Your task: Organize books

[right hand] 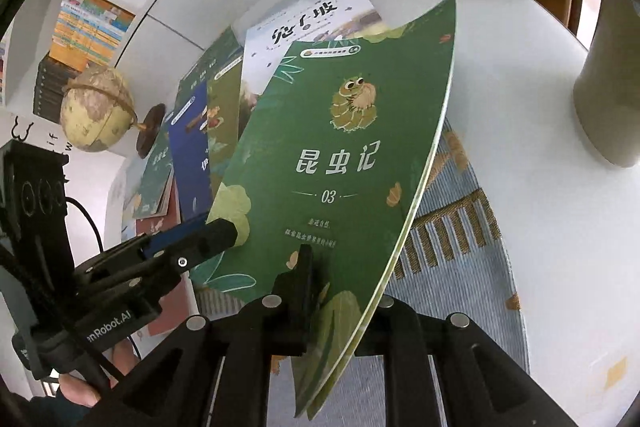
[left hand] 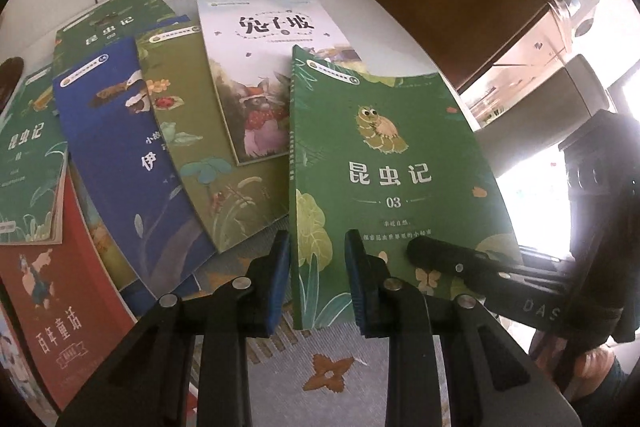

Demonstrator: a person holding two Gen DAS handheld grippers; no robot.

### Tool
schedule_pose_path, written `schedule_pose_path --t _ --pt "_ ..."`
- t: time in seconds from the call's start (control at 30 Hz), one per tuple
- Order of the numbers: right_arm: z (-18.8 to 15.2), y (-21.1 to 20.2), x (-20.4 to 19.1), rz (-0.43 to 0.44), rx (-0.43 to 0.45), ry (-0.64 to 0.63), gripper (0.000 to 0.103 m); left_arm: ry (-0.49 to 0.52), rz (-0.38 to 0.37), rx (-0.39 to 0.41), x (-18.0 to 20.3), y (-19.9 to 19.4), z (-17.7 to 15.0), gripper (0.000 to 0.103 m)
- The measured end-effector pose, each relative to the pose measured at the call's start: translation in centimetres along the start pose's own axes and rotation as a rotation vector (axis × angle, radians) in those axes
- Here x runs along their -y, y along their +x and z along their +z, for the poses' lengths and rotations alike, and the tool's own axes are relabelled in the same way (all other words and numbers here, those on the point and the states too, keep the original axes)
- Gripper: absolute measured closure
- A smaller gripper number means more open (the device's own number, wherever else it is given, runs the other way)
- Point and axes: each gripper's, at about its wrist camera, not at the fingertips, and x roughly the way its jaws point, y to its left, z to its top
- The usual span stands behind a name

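Gripping green book (right hand: 336, 163) edges, both grippers.

Left gripper (left hand: 318, 279): angled steeply downward, fingers closed on the lower edge of the green book (left hand: 392, 179). Right gripper (right hand: 340, 291): angled steeply downward, fingers clamped on the same book's bottom edge.

surface: white table (left hand: 404, 27) | on it: patterned mat (right hand: 460, 227); spread books (left hand: 120, 147)

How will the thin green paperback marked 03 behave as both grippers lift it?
The thin green paperback probably flops: its cover already bows between the left gripper and right gripper. Likely light, being so thin. The glossy cover may slip, since both grips are at the lower edge.
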Motion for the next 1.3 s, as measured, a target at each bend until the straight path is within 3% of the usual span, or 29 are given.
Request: schedule_pose_path --t 0.5,1.3 --pt "-0.2 0.5 0.5 0.030 -0.009 0.044 0.090 0.003 0.011 -0.003 0.0 -0.2 -0.3 0.080" --pt "0.5 2.6 -2.7 0.108 -0.040 0.002 0.090 -0.030 0.112 0.050 -2.3 -3.0 -1.0 0.080"
